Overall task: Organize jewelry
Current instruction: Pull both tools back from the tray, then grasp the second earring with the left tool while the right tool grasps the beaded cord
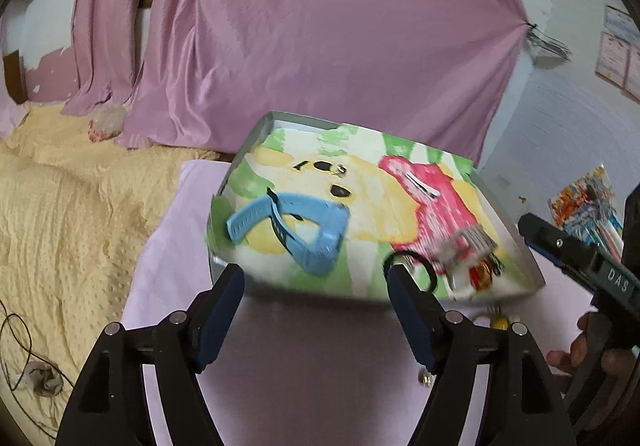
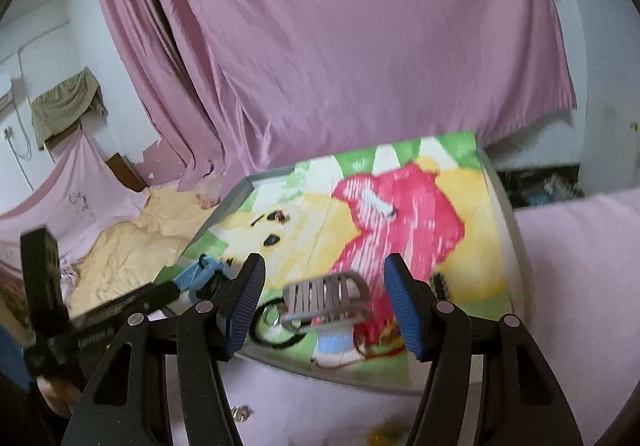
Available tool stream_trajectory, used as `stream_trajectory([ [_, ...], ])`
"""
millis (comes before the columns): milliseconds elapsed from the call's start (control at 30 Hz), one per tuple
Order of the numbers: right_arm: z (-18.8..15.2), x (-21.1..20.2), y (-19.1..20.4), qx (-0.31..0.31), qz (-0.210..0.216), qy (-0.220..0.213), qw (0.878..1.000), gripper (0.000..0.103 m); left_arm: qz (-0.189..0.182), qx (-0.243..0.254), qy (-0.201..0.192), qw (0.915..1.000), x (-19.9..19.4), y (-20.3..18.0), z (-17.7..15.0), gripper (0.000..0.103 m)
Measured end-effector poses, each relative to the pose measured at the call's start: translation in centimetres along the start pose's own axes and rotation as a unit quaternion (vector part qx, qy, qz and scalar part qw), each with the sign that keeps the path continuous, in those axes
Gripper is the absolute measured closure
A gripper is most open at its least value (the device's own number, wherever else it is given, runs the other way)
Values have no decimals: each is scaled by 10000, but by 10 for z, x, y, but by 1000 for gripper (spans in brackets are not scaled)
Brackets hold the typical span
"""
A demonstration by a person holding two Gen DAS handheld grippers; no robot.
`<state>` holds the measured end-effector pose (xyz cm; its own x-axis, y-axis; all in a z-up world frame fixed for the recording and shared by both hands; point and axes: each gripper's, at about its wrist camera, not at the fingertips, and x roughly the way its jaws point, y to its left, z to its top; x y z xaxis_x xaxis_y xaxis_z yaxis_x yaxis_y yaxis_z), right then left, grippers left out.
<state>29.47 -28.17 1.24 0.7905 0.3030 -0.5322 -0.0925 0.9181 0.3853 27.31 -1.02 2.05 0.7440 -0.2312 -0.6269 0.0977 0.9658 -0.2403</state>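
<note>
A shallow tray (image 1: 516, 242) lined with a cartoon print holds a blue watch (image 1: 296, 234), a black ring (image 1: 412, 268) and a grey metal watch band (image 2: 324, 296). Both the left claw (image 1: 316, 278) and the right claw (image 2: 324, 282) are held open, empty.

tray (image 1: 520, 246) lining showing a green, yellow and pink-red cartoon print | watch (image 1: 320, 234) showing light blue with a dark face | hair tie (image 1: 428, 270) showing black | curtain (image 1: 320, 25) showing plain mauve pink | bedspread (image 1: 60, 205) showing pale yellow, dotted | tool pads showing dark blue
</note>
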Motion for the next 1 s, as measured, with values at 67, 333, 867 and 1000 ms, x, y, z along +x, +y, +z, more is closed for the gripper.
stream_trajectory([
  [67,-6,-5,2,-45,-39,-79,10000,46,-63,54,-100,9999,-8,-3,-7,26],
  [333,-43,-52,7,-225,-193,-339,9990,27,-298,213,-757,9965,-56,-16,-39,5],
  [867,-127,-151,18,-1056,-625,-1387,9827,6,-143,576,-1549,9861,-121,-31,-109,1],
  [1000,-141,-167,17,-1110,-748,-1563,9786,2,-71,621,-1639,9845,-129,-29,-121,1],
])
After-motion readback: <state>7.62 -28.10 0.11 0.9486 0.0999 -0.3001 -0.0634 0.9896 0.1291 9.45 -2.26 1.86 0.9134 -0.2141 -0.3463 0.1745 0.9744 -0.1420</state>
